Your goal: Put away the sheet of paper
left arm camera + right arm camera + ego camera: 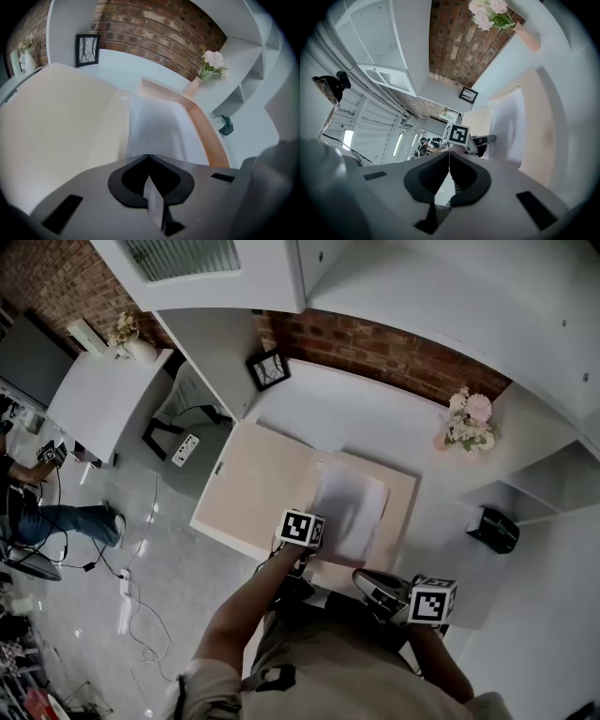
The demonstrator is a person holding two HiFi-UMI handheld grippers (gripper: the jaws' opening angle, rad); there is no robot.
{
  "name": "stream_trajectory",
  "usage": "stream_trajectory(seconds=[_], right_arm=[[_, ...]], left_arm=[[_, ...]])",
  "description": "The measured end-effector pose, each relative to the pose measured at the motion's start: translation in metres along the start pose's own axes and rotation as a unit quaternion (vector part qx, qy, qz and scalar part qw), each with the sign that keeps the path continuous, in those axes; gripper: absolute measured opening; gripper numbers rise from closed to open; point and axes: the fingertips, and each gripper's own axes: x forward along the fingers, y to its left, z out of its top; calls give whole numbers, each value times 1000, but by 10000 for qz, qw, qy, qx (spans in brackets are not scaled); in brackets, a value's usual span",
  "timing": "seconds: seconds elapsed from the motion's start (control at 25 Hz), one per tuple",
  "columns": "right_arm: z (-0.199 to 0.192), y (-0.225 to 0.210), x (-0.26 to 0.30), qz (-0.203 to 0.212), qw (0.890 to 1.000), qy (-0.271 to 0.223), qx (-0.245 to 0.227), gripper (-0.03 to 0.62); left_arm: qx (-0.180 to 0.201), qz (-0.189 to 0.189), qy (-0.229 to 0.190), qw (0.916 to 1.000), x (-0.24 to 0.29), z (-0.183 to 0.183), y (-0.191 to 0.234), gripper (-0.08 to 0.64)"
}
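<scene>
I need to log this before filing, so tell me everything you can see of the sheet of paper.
The sheet of paper is plain white, thin, rectangular and blurred, with no print showing. Its near edge is pinched in the shut left gripper; the rest stretches away over the right half of the beige folder. Whether it lies flat there cannot be told.

Setting: staged home-office corner inside a lab or workshop hall.
Ahead of the jaws: brick wall (pixel 375 348), framed picture (pixel 268 369), vase of flowers (pixel 466 423), white shelves (pixel 544 474).
Left of them: grey floor (pixel 169 559) with loose cables (pixel 141 638), power strip (pixel 185 449), seated person (pixel 37 512).
</scene>
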Motion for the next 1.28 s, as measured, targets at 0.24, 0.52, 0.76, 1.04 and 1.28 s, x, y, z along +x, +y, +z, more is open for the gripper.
stream_trajectory(seconds=[0.24,0.52,0.76,1.04,1.28], right_arm=[[2,-2,-2,25,10000,51,27,28],[0,-4,-1,23,10000,23,43,28],[3,-5,3,66,9999,146,-30,28],[1,-6,-1,12,9999,124,-13,28],[5,-7,7,69,9998,141,-91,28]], left_arm=[[7,1,25,10000,3,3,-5,17],[76,-90,107,9999,9,-1,-14,17],[5,-190,117,9998,17,-1,-24,17],[27,-298,181,9994,19,-5,-35,17],[-66,-302,63,9995,13,3,-26,17]])
